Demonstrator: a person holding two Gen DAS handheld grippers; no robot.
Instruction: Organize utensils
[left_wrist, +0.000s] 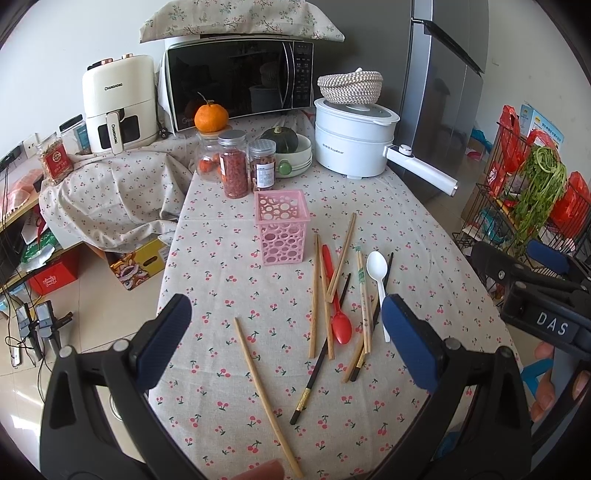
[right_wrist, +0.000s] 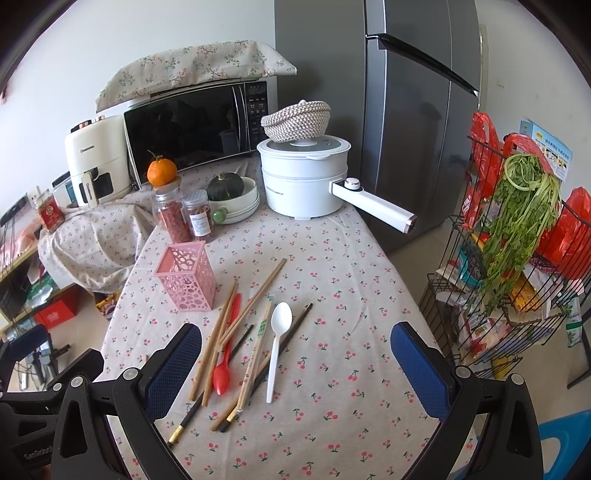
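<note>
Left wrist view: the left gripper (left_wrist: 286, 338) hangs spread wide and empty above the cherry-print tablecloth (left_wrist: 221, 258), framing a lone wooden chopstick (left_wrist: 267, 397) lying apart from the scattered pile. The pink perforated holder (left_wrist: 282, 227) stands upright just beyond, seemingly their destination

Right wrist view: the right gripper (right_wrist: 295, 363) is likewise parted, holding nothing, over the white plastic spoon (right_wrist: 277, 345), red spoon (right_wrist: 223, 363) and crossed chopsticks (right_wrist: 251, 295), probably choosing a first pick

Soft, even daylight fills both views, casting only faint shadows. Focus is sharp. Fisheye distortion bends edges; corners vignette black.
</note>
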